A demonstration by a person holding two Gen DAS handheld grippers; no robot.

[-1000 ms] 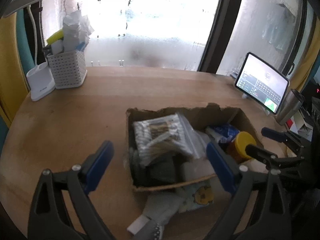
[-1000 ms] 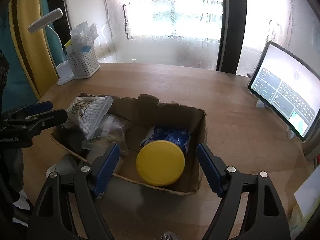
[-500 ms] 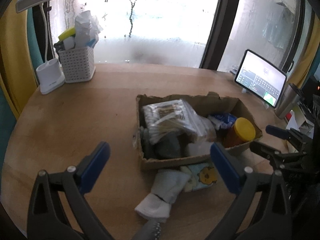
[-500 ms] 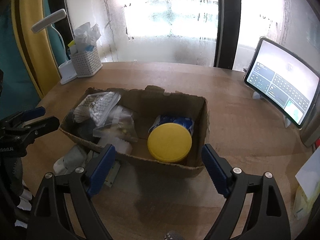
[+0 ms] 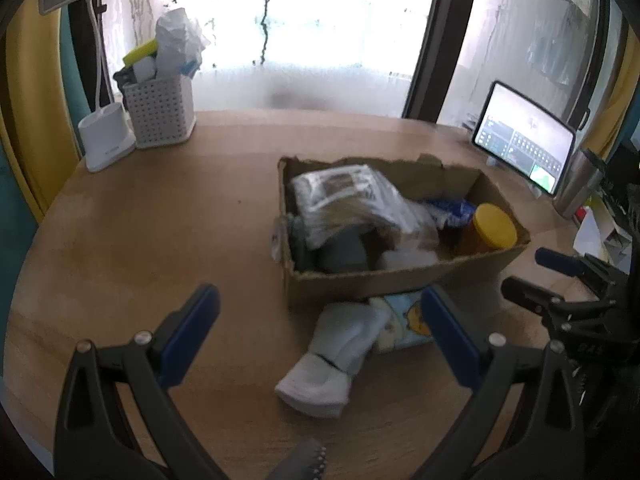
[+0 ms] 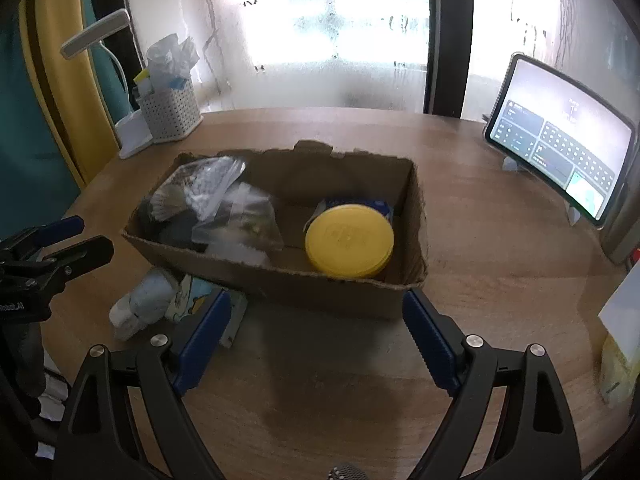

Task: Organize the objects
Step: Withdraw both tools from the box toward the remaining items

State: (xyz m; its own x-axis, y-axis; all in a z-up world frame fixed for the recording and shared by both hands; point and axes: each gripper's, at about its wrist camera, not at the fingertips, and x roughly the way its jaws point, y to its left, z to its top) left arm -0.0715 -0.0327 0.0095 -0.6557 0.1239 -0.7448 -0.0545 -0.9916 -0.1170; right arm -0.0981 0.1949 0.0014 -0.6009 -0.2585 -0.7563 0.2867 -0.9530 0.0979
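A torn cardboard box (image 5: 400, 280) (image 6: 344, 292) sits mid-table. It holds a bag of cotton swabs (image 5: 344, 196) (image 6: 200, 192), a yellow-lidded jar (image 5: 494, 226) (image 6: 349, 236), a blue packet (image 5: 448, 208) and dark items. In front of the box lie a pale rolled sock (image 5: 332, 356) (image 6: 144, 304) and a light-blue cartoon-print pack (image 5: 404, 320) (image 6: 200, 296). My left gripper (image 5: 320, 336) is open and empty above the sock. My right gripper (image 6: 316, 336) is open and empty just before the box's near wall.
A white perforated basket (image 5: 160, 110) (image 6: 170, 112) stuffed with items and a white lamp base (image 5: 106, 142) stand at the back left. A lit tablet (image 5: 524, 140) (image 6: 560, 160) and a metal tumbler (image 5: 578, 182) stand at the right. Papers (image 6: 622, 320) lie at the right edge.
Both grippers have pulled back from the box, so it looks smaller and farther. The sock and the cartoon pack now show fully in front of it. Both stay open.
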